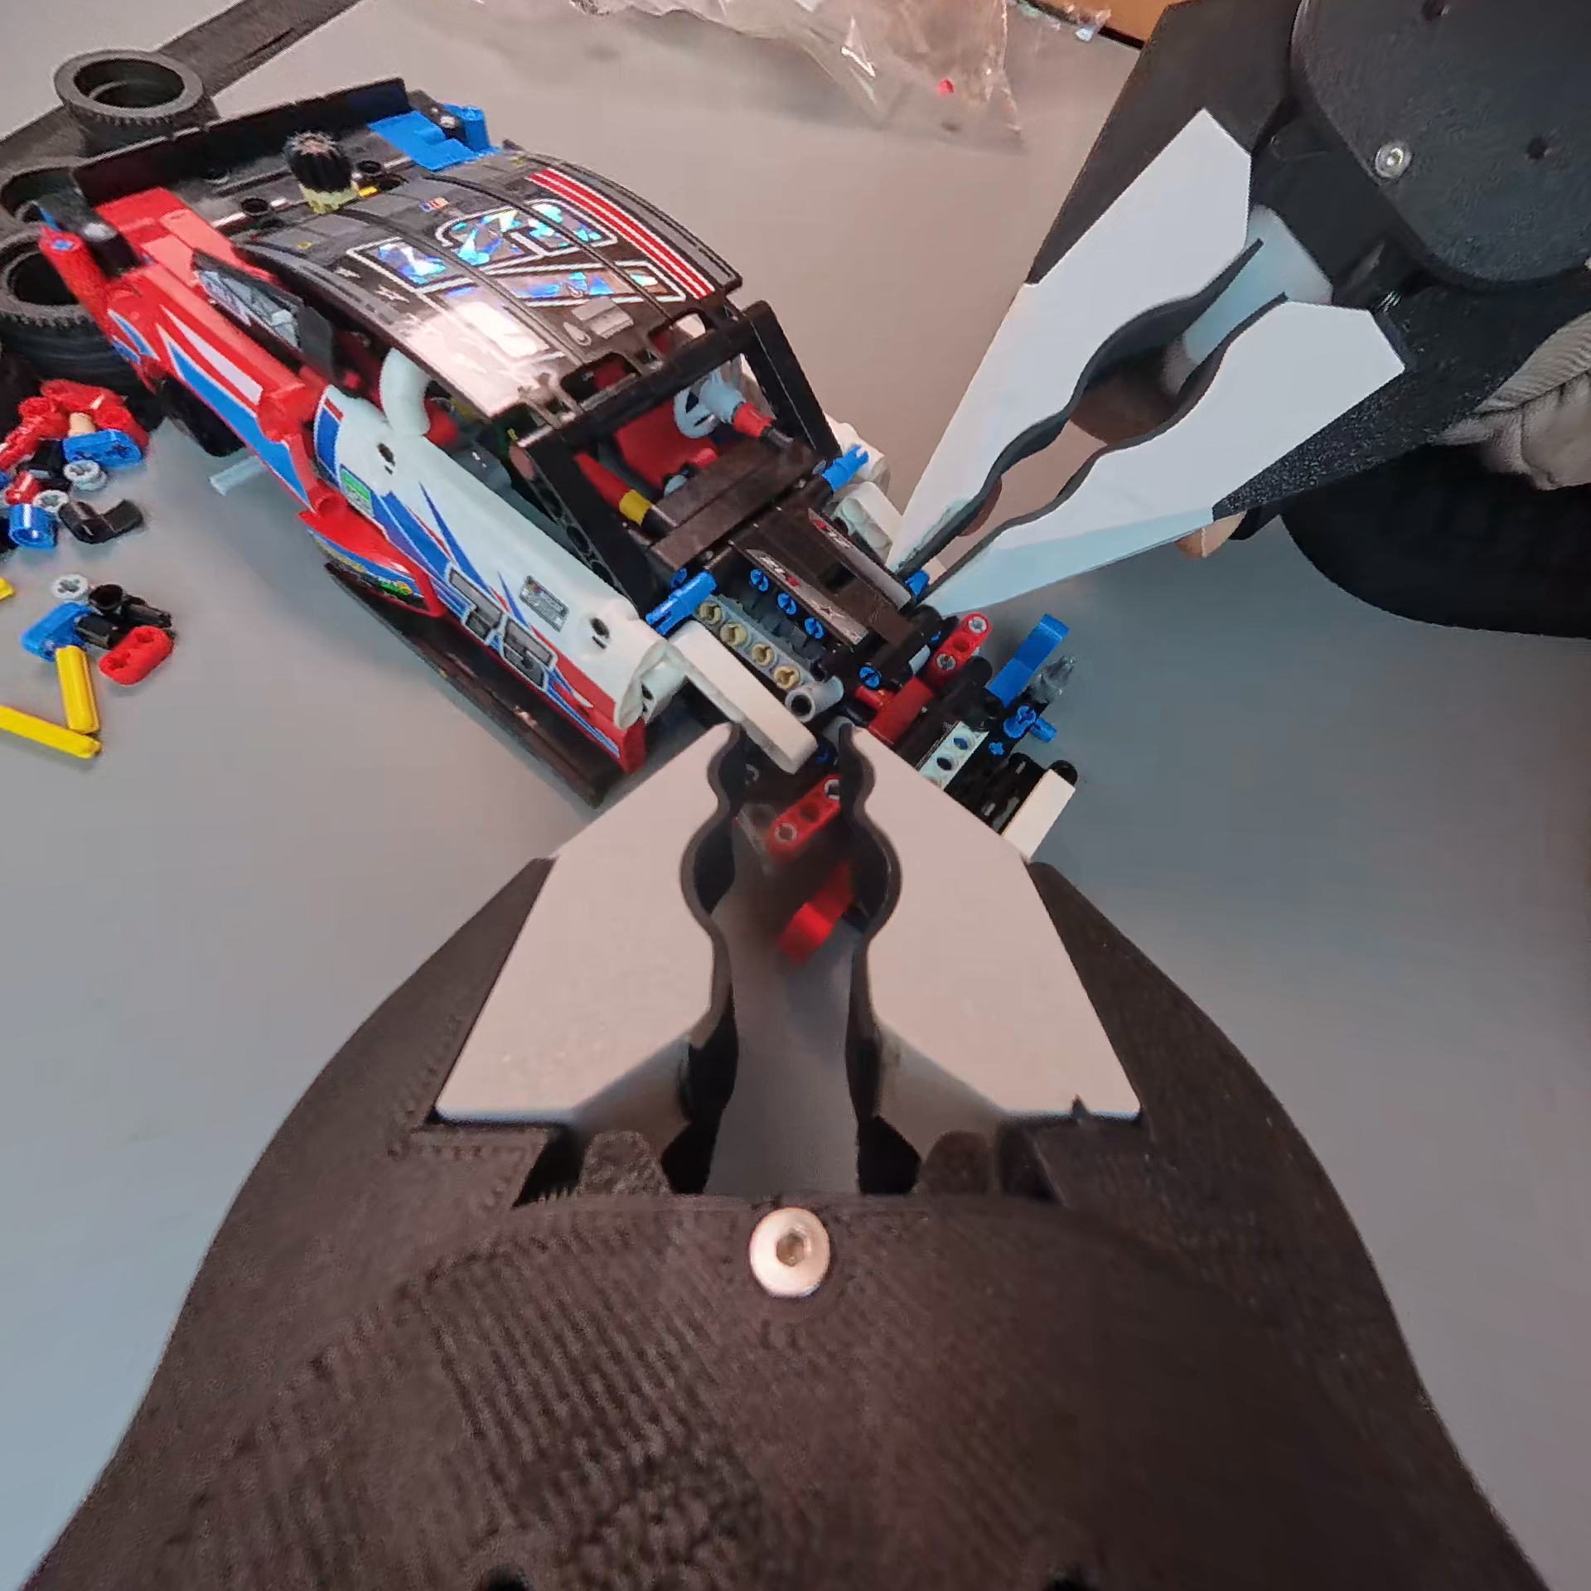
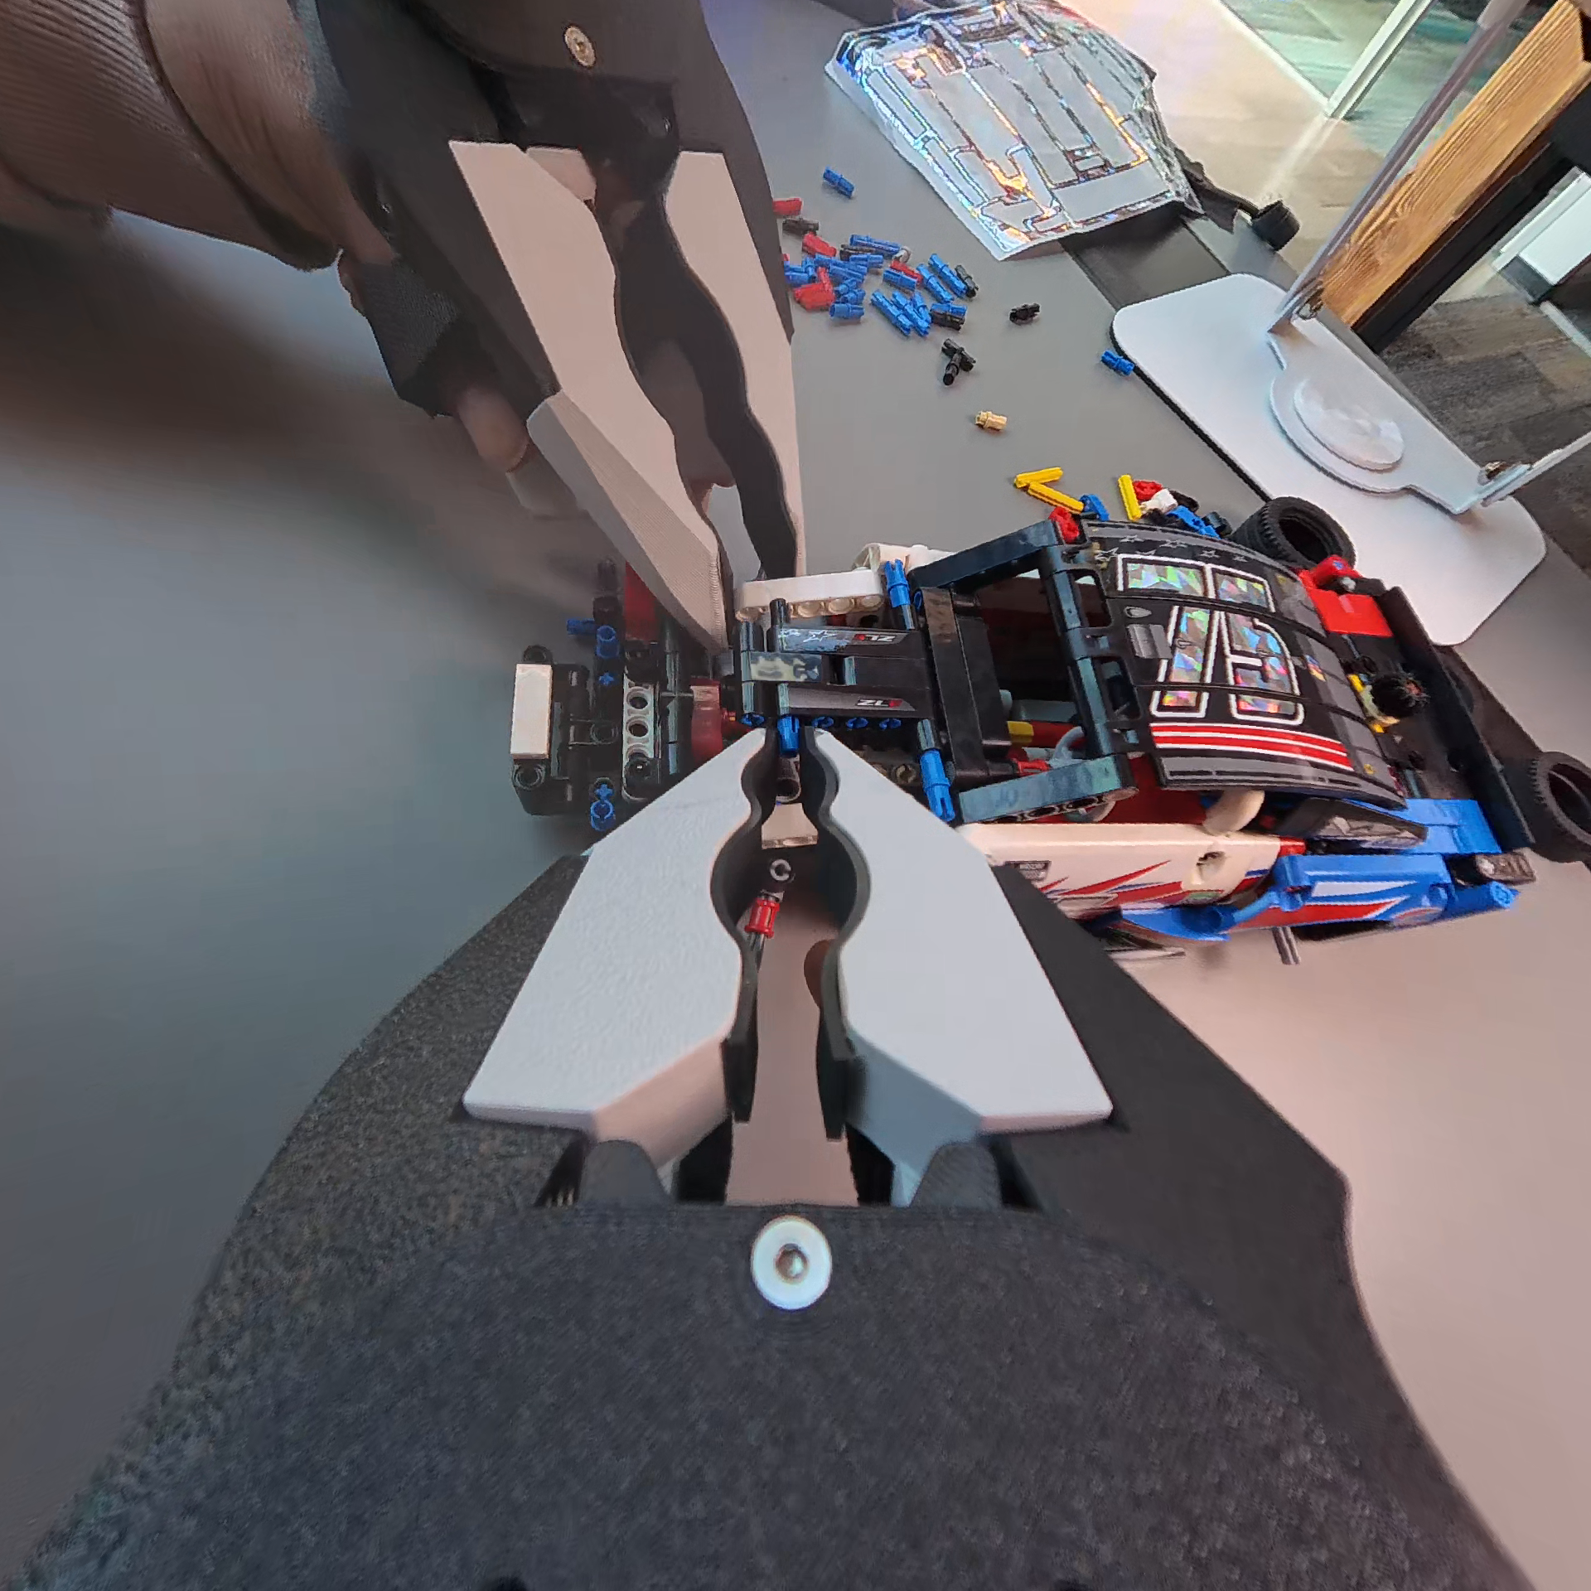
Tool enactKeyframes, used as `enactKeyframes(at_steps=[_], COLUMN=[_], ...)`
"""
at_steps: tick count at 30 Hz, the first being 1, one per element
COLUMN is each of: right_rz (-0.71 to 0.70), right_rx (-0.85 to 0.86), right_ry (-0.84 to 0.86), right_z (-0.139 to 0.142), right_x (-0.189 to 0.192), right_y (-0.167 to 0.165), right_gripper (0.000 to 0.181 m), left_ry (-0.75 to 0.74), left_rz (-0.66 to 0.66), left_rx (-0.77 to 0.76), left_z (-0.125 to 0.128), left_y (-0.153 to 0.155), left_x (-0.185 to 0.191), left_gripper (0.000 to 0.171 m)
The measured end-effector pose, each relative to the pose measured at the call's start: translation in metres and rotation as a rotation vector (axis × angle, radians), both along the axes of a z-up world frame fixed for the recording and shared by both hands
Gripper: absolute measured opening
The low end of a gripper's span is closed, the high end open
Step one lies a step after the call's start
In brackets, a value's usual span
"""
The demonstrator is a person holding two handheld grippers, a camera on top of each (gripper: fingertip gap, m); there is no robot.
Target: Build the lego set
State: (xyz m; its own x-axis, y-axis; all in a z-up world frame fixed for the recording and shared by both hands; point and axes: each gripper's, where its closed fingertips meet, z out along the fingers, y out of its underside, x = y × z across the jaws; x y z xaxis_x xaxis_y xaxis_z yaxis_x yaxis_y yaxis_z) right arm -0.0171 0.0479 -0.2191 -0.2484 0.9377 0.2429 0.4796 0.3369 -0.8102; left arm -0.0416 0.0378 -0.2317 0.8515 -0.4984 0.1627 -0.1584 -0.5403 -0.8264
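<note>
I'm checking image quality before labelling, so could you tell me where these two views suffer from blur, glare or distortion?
Left wrist view: the lego car is sharp, its roof stickers glinting; fisheye bending grows toward the edges. Right wrist view: the left gripper and table on the left are smeared and soft; the foil sticker sheet glares, and warm light tints the upper right.

My two sets of fingers crowd the front end of the car, so there is little room there. My left fingers sit close around the front frame. My right fingers come in from the other side. The grey tabletop beside the nose is bare and easy to cross. Loose small pieces and a tyre block one side. A white stand base and a shiny sheet block the far end.
</note>
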Motion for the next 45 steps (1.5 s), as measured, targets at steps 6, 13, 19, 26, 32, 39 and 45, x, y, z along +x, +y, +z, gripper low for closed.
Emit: enactKeyframes(at_steps=[6, 13, 19, 26, 32, 39, 45], right_rz=[0.05, 0.108, 0.109, 0.087, 0.069, 0.079, 0.106], right_rx=[-0.006, -0.055, -0.061, -0.06, -0.053, -0.055, -0.057], right_ry=[-0.026, -0.016, -0.004, 0.015, 0.028, 0.034, 0.053], right_z=[-0.001, 0.004, 0.003, 0.004, 0.003, 0.003, 0.002], right_x=[0.018, 0.025, 0.024, 0.022, 0.021, 0.02, 0.019], right_y=[0.004, 0.009, 0.01, 0.014, 0.018, 0.018, 0.019], right_gripper=[0.002, 0.002, 0.002, 0.002, 0.002, 0.002, 0.002], left_ry=[0.028, -0.026, 0.056, 0.099, 0.123, 0.064, 0.034], left_rz=[-0.022, 0.005, 0.019, 0.108, 0.157, 0.127, 0.122], left_rx=[0.009, 0.034, 0.059, 0.059, 0.078, 0.077, 0.08], left_z=[-0.001, 0.017, 0.018, 0.02, 0.019, 0.022, 0.022], left_y=[-0.003, 0.003, 0.011, 0.015, 0.019, 0.021, 0.021], left_x=[0.02, 0.01, 0.017, 0.014, 0.011, 0.016, 0.017], left_gripper=[0.016, 0.021, 0.027, 0.03, 0.034, 0.038, 0.04])
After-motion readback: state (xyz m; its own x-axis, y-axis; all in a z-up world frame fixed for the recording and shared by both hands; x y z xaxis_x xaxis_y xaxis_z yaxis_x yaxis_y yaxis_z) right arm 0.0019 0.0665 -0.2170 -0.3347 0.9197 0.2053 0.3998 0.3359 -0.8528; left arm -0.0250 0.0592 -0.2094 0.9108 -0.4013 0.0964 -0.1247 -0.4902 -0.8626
